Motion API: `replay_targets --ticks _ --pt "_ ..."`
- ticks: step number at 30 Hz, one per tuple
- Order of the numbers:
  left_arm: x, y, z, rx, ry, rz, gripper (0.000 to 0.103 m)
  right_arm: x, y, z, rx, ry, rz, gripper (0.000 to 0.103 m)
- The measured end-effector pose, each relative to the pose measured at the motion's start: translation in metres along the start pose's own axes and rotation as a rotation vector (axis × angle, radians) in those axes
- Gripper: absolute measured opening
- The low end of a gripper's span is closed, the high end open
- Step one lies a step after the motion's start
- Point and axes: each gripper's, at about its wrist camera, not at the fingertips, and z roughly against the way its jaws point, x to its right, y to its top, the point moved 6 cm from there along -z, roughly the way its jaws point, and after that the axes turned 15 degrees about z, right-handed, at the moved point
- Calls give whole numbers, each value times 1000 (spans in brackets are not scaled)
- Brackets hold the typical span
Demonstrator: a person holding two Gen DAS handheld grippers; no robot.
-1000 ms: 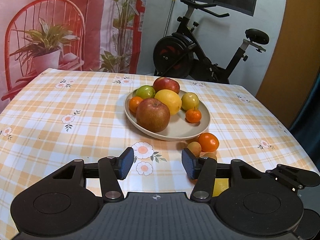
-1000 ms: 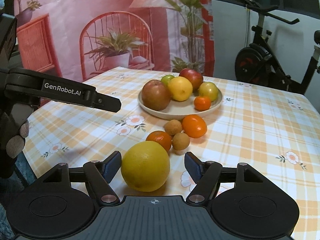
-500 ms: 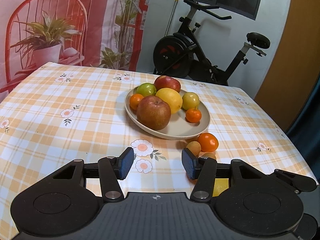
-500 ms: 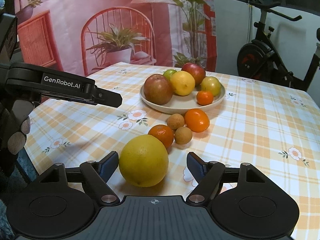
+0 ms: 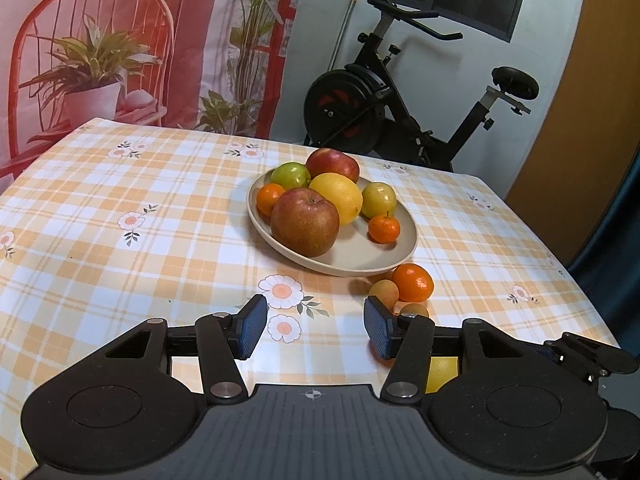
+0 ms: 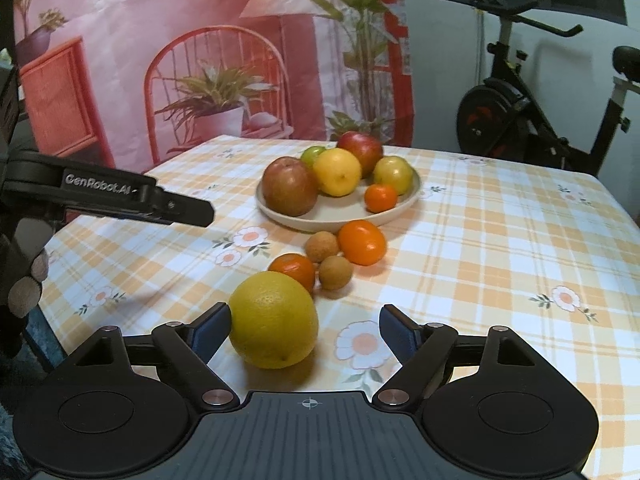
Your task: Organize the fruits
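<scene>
Checked tablecloth (image 6: 480, 240); left tool (image 5: 316, 320) spread, marked "GenRobot.AI"; right tool (image 6: 306, 330) opening around yellow citrus (image 6: 274, 320).

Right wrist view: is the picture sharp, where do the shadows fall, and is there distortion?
Right wrist view: fruit is sharp; the big yellow citrus throws a soft shadow toward the camera on the tablecloth, and its edges bow from the fisheye lens. Left wrist view: equally sharp; the plate shades the cloth under its near rim, and the corners darken.
</scene>
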Motion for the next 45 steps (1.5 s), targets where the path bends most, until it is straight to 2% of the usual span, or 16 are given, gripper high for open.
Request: replay_targets --ticks 8,15,17,22,33,41,45 --pt "2 -3 -2 -23 -25 13 56 9 -1 8 -24 -20 42 77" --pt "11 -13 -6 -85 -124 28 55 13 -8 8 -76 -31 73 72" --pt "15 -18 -9 -112 -158 26 55 13 -9 6 -84 -23 67 69" --pt "22 -30 -18 -175 -203 16 54 5 -10 -1 -101 6 100 68" --pt "32 -35 -27 -226 -284 16 54 -9 -4 -15 -123 48 209 68" --pt "34 -37 -31 -245 -312 30 54 -16 -2 -16 -122 71 250 50" --pt "33 -36 -33 -262 -321 59 53 -15 -3 -15 -114 81 235 50"
